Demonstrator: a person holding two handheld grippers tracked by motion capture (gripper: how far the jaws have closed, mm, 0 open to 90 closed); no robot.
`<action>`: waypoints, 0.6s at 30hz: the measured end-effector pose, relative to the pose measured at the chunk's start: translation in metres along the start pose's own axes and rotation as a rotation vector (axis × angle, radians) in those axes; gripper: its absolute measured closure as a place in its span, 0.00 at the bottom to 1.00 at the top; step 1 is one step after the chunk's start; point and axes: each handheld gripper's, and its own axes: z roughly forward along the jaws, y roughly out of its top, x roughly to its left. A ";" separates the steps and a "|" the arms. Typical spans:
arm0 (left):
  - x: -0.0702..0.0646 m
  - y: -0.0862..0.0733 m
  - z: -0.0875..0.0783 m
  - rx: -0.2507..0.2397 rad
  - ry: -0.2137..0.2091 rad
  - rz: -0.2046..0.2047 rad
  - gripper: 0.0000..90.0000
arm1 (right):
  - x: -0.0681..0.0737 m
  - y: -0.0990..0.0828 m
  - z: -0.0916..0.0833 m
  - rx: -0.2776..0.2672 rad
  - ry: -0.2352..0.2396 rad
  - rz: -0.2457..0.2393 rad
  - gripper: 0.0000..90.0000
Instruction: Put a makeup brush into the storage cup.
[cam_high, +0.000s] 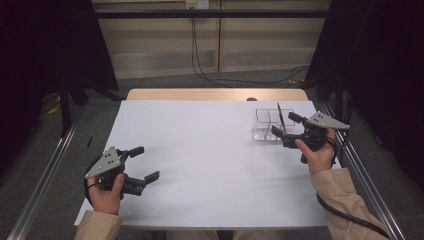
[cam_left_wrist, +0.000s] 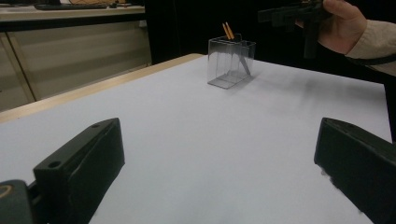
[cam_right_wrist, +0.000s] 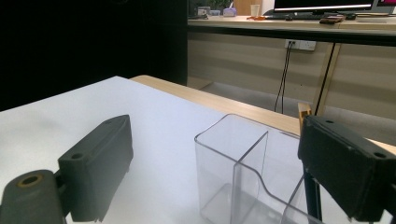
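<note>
A clear plastic holder (cam_high: 266, 126) with two compartments stands on the white table (cam_high: 210, 165) at the right. A thin pencil (cam_high: 280, 116) leans inside it, its orange end (cam_left_wrist: 228, 30) sticking out of the top. My right gripper (cam_high: 283, 124) hovers at the holder's right side with its jaws open. In the right gripper view the pencil (cam_right_wrist: 311, 196) runs along the inner edge of the right jaw, partly hidden by it. My left gripper (cam_high: 148, 162) rests open near the front left of the table, with nothing between its jaws.
A wooden strip (cam_high: 215, 94) borders the table's far edge. Metal rails (cam_high: 40, 182) run along both sides of the table. Cables (cam_high: 200, 70) hang down the far wall. Wide bare table surface lies between the two grippers.
</note>
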 end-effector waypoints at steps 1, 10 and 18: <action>0.000 0.000 0.000 0.001 0.000 0.001 0.02 | 0.001 -0.001 -0.001 0.001 0.003 -0.002 0.11; -0.001 0.000 0.003 0.008 -0.004 -0.001 0.02 | 0.007 -0.005 -0.008 0.009 0.038 -0.009 0.10; 0.000 -0.001 0.002 0.007 -0.002 -0.002 0.02 | 0.015 -0.009 -0.012 0.014 0.064 -0.015 0.10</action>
